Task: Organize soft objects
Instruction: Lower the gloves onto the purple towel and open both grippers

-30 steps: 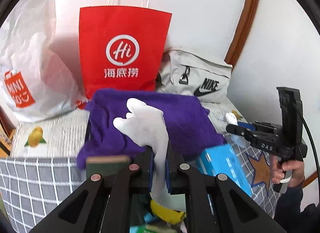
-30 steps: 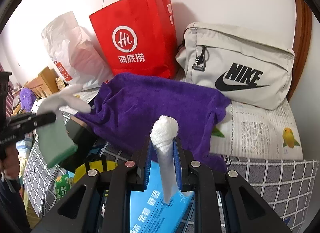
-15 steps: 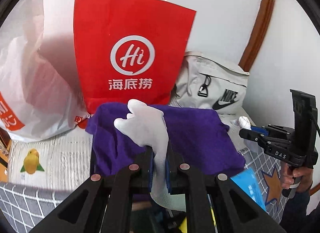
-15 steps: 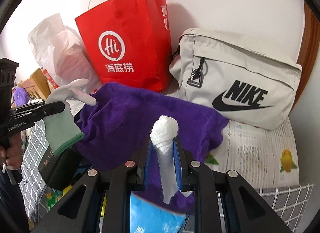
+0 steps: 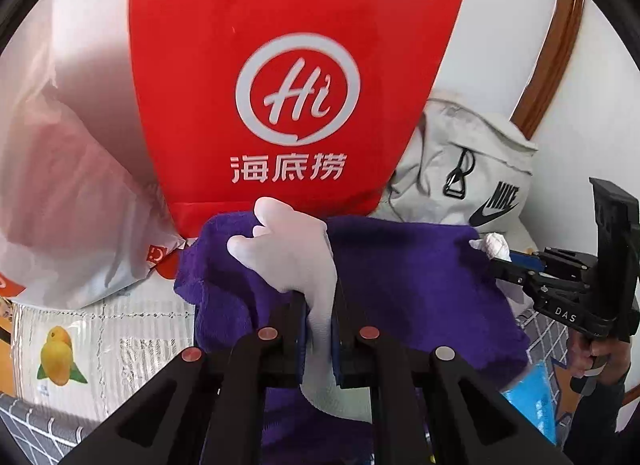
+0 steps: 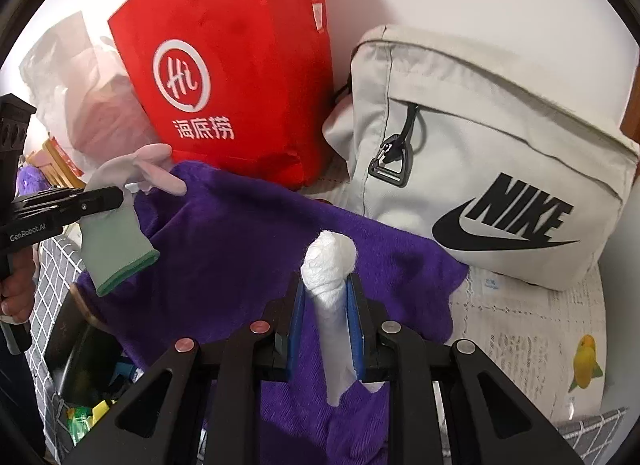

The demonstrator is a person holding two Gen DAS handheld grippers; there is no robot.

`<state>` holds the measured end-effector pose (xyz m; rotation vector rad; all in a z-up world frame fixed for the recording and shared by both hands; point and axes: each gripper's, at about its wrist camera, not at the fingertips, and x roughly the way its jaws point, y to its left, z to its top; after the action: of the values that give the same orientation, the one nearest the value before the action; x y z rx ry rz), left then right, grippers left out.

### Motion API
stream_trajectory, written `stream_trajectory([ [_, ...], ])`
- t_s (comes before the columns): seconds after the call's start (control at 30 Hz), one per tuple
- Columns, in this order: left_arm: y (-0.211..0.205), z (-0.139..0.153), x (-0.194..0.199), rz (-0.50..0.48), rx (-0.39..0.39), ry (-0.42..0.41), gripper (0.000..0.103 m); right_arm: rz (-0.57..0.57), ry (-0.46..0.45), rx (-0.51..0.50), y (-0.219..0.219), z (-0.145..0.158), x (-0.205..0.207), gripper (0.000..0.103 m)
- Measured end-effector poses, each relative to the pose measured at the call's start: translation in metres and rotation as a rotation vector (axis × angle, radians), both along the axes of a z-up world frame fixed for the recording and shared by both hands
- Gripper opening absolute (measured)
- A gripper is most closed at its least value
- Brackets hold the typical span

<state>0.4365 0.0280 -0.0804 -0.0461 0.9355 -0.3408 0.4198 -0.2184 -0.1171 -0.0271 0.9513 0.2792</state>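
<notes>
Left gripper is being kept clamped on a white glove, right gripper on a rolled tissue; both are being tilted downward over the purple towel. Since earlier, the red bag and grey bag are being approached, looming larger.

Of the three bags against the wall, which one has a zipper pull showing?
The beige Nike bag, rightmost; a black pull hangs on its front. The red paper bag and white plastic bag have none.
</notes>
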Motion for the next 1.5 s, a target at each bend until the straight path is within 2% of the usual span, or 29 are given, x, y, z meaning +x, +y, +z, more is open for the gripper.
stream_trajectory([
  [0.2, -0.003, -0.015, 0.017, -0.005, -0.019, 0.051, 0.010, 0.013, 0.045, -0.031, 0.002, -0.021, 0.013, 0.020],
  [0.53, -0.018, -0.033, 0.029, -0.018, 0.075, 0.071, 0.012, -0.026, 0.104, -0.014, -0.012, -0.040, 0.025, 0.020],
  [0.67, -0.021, -0.034, 0.030, -0.012, 0.106, 0.076, 0.023, -0.033, 0.122, -0.014, -0.016, -0.044, 0.027, 0.022],
  [0.73, -0.020, -0.035, 0.029, 0.002, 0.122, 0.084, 0.036, -0.029, 0.130, -0.008, -0.017, -0.045, 0.027, 0.022],
  [0.83, -0.013, -0.032, 0.026, 0.030, 0.127, 0.085, 0.054, -0.031, 0.136, -0.017, -0.017, -0.045, 0.027, 0.034],
  [0.9, -0.010, -0.028, 0.023, 0.034, 0.118, 0.076, 0.058, -0.018, 0.135, -0.016, -0.016, -0.044, 0.026, 0.040],
  [1.03, -0.007, -0.022, 0.017, 0.053, 0.124, 0.055, 0.067, -0.015, 0.132, -0.045, -0.011, -0.038, 0.021, 0.046],
  [1.3, 0.007, 0.000, -0.005, 0.118, 0.167, 0.059, 0.067, -0.022, 0.092, -0.050, -0.012, -0.005, -0.005, 0.048],
  [1.5, 0.030, 0.029, -0.056, 0.176, 0.112, -0.064, 0.067, -0.015, 0.023, -0.039, -0.006, 0.027, -0.047, 0.048],
])
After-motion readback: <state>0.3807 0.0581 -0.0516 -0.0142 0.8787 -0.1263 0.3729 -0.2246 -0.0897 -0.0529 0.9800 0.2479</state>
